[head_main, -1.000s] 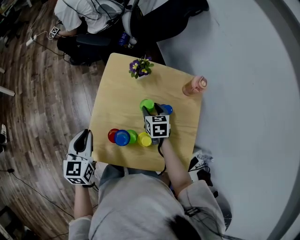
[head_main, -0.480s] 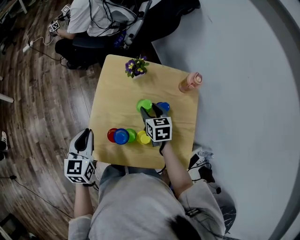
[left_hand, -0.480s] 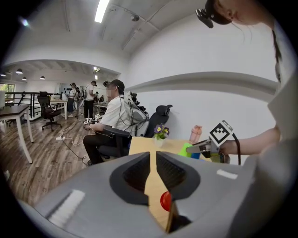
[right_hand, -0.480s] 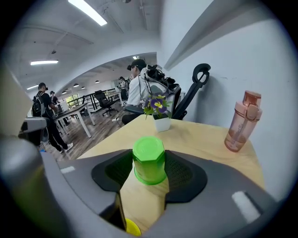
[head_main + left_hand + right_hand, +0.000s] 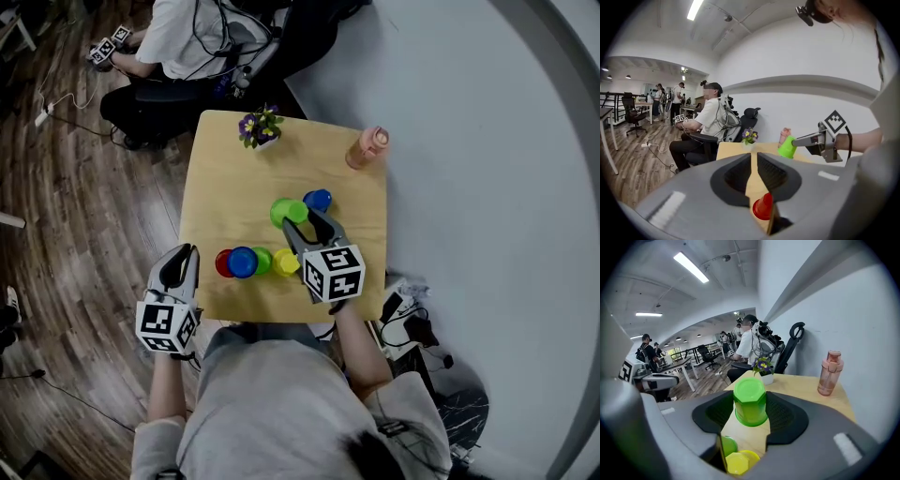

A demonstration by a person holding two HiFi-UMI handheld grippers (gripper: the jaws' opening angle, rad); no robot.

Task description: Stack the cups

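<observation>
At the far left my left hand-held gripper point(image 5: 179, 260) hung just off the near-left corner of the bench point(image 5: 220, 178), over the wooden floor point(image 5: 84, 216). In the left gripper view its jaws were drawn nearly together, with only a thin slit between them and nothing in it.

On the bench, near its front edge, four upturned cups sat in a tight row. From the left they were the red cup point(image 5: 223, 263), the blue cup point(image 5: 243, 262), the low green cup point(image 5: 263, 261) and the yellow cup point(image 5: 286, 262), each touching or just beside its neighbour.

Just right of the yellow cup was my right hand-held gripper point(image 5: 309, 228). Its jaws had just been closing and now pressed on both sides of the lifted green cup point(image 5: 750, 401), which was held base-up and clear of the bench, beyond the row. From the left gripper view that cup showed in the air above the bench top.

Just right of the held cup, the second blue cup point(image 5: 317, 200) stood alone on the bench.

A potted flower point(image 5: 259, 127) sat at the far edge of the bench, and a pink bottle point(image 5: 367, 148) stood at the far right corner. A seated person point(image 5: 187, 37) was beyond the bench.
</observation>
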